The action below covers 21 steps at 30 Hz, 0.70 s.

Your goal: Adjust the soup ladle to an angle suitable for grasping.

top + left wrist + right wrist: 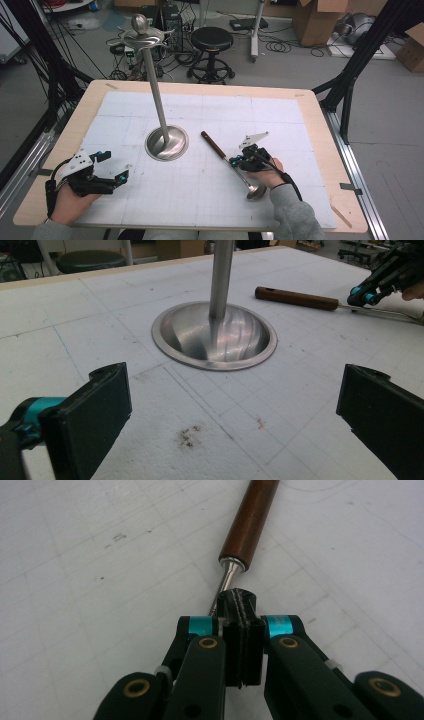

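Observation:
A ladle lies on the white foam board with its brown wooden handle pointing toward the stand and its steel bowl near the front. My right gripper is shut on the ladle's thin metal shaft just below the handle. In the right gripper view its jaws are pressed together over the shaft, with the handle running away ahead. My left gripper rests open at the front left. In the left gripper view its jaws stand wide apart with nothing between them.
A steel stand has a round dish base mid-board, a tall pole and hooks with a knob on top. In the left gripper view the base lies straight ahead. The wooden table edge surrounds the foam board.

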### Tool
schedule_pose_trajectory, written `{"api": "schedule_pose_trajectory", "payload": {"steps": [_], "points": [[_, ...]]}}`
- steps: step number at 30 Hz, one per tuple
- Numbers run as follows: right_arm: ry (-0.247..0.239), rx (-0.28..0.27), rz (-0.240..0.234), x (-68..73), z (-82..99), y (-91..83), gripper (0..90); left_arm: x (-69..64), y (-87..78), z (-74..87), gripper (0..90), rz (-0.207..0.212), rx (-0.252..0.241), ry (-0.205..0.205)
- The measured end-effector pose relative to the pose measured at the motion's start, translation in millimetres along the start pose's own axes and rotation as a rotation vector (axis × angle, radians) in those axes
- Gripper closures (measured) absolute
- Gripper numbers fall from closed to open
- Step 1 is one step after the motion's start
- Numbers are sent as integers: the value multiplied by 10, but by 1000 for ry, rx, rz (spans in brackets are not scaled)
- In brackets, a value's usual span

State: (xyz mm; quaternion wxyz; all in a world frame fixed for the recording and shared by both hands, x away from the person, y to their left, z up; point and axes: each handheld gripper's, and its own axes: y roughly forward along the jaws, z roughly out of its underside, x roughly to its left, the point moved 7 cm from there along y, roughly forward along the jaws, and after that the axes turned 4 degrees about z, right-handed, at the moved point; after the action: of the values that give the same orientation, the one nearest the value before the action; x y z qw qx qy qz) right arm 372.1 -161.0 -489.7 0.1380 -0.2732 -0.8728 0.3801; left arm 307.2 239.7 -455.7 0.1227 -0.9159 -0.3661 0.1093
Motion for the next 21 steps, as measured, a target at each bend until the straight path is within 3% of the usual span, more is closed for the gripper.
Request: {"api": "schedule_pose_trajectory", "payload": {"steps": [8, 14, 21], "points": [[-36, 18, -29, 76, -54, 47, 900, 1, -1, 1, 18, 0, 0, -1], [-33, 24, -36, 103, -71, 55, 900, 0, -1, 6, 18, 0, 3, -3], [-79, 58, -76, 214, -117, 84, 900, 1, -4, 3, 18, -2, 2, -1]]}}
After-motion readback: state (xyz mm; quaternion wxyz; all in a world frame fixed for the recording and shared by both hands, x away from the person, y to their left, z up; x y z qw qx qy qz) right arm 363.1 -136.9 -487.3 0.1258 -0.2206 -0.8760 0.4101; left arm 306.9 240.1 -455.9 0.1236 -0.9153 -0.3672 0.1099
